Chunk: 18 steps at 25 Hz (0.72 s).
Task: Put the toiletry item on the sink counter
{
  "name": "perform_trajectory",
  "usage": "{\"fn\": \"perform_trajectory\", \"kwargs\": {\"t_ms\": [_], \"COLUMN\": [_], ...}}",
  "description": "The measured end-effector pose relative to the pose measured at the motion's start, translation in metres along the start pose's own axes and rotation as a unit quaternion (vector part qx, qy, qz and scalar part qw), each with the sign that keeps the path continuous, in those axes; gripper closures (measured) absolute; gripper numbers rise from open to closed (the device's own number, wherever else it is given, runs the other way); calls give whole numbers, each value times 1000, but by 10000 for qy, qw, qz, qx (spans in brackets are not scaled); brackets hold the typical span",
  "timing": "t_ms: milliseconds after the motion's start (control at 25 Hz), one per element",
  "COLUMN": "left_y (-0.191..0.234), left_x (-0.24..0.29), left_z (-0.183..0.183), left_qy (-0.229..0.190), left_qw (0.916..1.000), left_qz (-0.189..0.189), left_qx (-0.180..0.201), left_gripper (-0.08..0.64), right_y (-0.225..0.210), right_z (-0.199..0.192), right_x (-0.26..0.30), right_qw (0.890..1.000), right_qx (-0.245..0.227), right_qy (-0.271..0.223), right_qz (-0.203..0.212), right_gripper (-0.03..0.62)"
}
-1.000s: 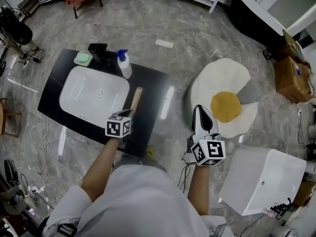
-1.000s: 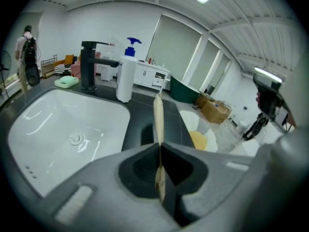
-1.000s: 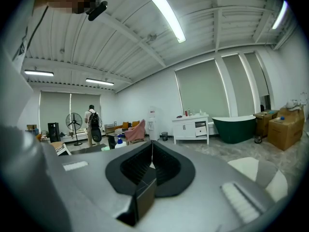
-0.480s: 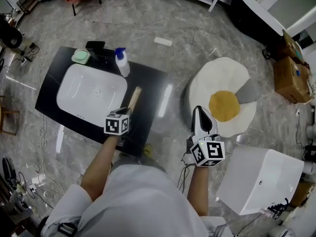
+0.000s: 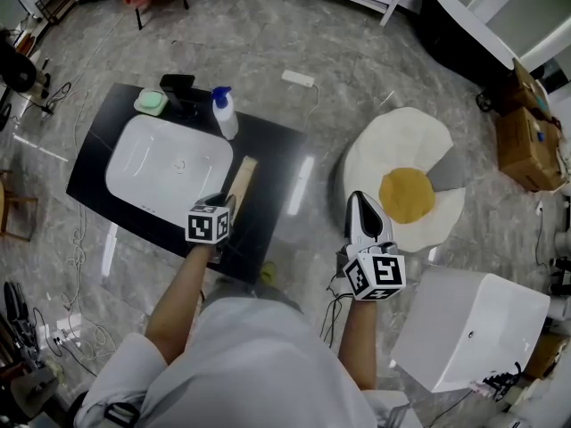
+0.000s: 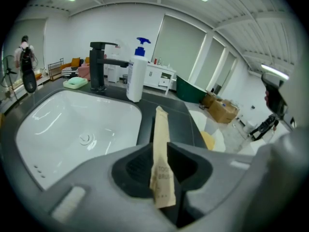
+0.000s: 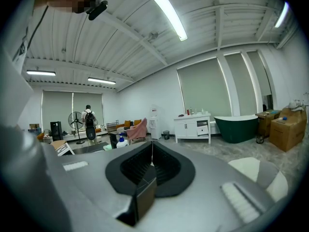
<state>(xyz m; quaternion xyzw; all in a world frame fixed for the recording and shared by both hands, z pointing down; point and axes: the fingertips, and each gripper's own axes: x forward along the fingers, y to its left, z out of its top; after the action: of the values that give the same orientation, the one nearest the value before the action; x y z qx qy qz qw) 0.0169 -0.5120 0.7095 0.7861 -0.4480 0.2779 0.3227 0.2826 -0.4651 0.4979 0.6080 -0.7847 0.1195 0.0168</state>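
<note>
A long toothbrush in a tan paper wrapper is the toiletry item. My left gripper is shut on its near end. The wrapper points away from me, low over the black sink counter, just right of the white basin. Whether its far tip touches the counter I cannot tell. My right gripper is shut and empty, held over the floor to the right of the counter.
At the counter's back stand a black faucet, a white pump bottle and a green soap. A fried-egg rug, a white box and cardboard boxes lie to the right.
Only the head view sways a little. Both grippers stay where they were, and the left one still holds the wrapped toothbrush over the counter.
</note>
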Motion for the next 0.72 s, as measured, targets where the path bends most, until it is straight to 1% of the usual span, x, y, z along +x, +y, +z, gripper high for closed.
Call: {"fn": "perform_trajectory", "kwargs": {"t_ms": [320,720], "left_y": [1,-11], "left_x": [-16,-56], "left_z": [7,27], "left_qy": [-200,-695], "left_qw": [9998,9975], "left_qz": [89,77], "left_qx": [32,144], "left_gripper": [465,506], "right_y": [7,27], "right_z": [4,12], "right_x": [-2,-14], "right_qw": [9999,9996], "right_qx": [-8,-87], "right_qy": [-64,-165], "right_qz": [100,211], "right_gripper": [589,589]}}
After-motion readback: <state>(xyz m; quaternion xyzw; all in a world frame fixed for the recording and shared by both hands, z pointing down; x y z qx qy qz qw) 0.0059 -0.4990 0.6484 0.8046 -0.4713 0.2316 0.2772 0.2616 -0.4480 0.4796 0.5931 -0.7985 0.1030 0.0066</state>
